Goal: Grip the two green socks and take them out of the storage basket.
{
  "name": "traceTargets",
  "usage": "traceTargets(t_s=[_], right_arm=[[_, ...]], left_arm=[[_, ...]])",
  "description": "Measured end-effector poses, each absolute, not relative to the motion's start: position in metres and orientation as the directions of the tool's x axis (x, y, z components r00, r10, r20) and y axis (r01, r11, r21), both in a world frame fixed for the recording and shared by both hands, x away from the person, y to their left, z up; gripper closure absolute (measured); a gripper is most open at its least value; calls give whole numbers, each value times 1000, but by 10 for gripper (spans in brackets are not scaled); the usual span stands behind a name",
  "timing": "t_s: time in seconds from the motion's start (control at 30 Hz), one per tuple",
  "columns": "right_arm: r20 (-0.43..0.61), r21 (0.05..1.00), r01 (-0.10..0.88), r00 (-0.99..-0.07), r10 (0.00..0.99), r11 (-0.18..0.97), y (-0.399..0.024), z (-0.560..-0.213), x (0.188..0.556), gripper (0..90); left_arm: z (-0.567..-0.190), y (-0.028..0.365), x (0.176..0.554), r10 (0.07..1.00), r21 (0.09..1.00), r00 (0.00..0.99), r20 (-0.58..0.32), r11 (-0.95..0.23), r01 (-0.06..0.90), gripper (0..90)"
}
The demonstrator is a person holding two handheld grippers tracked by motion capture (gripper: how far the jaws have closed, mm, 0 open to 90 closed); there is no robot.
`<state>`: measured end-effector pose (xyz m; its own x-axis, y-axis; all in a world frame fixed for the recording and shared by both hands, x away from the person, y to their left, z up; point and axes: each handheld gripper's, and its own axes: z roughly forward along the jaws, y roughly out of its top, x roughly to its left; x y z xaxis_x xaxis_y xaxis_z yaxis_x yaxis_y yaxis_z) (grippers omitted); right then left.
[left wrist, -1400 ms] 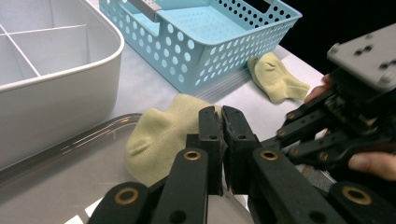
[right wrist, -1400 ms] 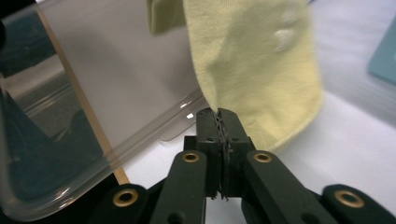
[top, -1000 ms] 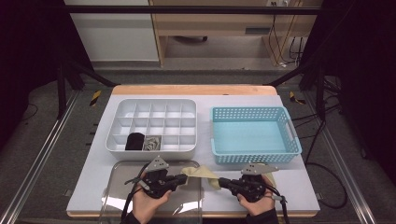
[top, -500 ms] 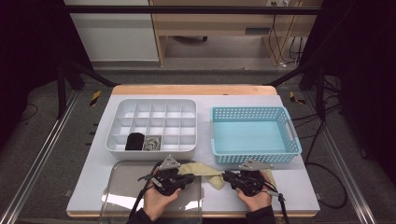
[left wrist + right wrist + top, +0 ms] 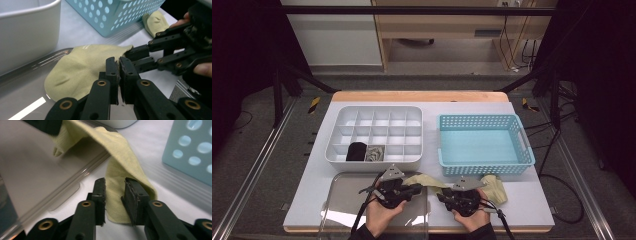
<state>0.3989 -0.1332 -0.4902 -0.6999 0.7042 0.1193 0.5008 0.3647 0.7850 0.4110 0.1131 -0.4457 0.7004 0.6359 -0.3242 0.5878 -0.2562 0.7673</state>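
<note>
A pale yellow-green sock point(image 5: 424, 179) lies partly on the clear lid point(image 5: 347, 200) and partly on the white table. My left gripper point(image 5: 419, 187) is shut on its near edge; in the left gripper view the jaws pinch the fabric of the sock point(image 5: 82, 65), just in front of the left gripper point(image 5: 118, 65). My right gripper point(image 5: 439, 195) faces it from the right. Its jaws have just been opening. In the right gripper view, a fold of the sock point(image 5: 120, 152) runs between the parted pads of the right gripper point(image 5: 115, 185), which do not press on it.
A white compartment tray point(image 5: 374, 162) holds a black roll point(image 5: 356, 151) and a grey item point(image 5: 374, 153). The blue basket point(image 5: 484, 167) stands to its right. A second yellow-green sock point(image 5: 494, 186) lies before the basket, beside my right hand.
Both hands have drawn closer together, the right one moving left. The sock stretched between them has shortened and gone slack.
</note>
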Motion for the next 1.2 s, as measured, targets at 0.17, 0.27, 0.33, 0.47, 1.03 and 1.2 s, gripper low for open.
traceTargets(t_s=[0.17,0.27,0.33,0.47,1.03,1.2], right_arm=[[107,780,490,-717,689,389,-133,-490,396,885],[173,755,525,-738,653,393,-138,-485,395,890],[197,748,530,-751,630,398,-145,-481,393,889],[214,742,534,-762,611,406,-171,-471,386,883],[115,743,517,-725,679,425,-138,-482,398,688],[87,742,504,-728,680,443,-135,-484,397,872]], left_arm=[[-439,111,412,634,775,700,-328,-243,583,852],[-434,111,414,640,780,693,-332,-228,583,852],[-432,113,415,648,780,685,-333,-218,586,852],[-433,111,420,660,771,670,-340,-212,600,848],[-450,81,434,665,790,705,-248,-282,544,635],[-449,90,429,660,796,708,-253,-273,540,576]])
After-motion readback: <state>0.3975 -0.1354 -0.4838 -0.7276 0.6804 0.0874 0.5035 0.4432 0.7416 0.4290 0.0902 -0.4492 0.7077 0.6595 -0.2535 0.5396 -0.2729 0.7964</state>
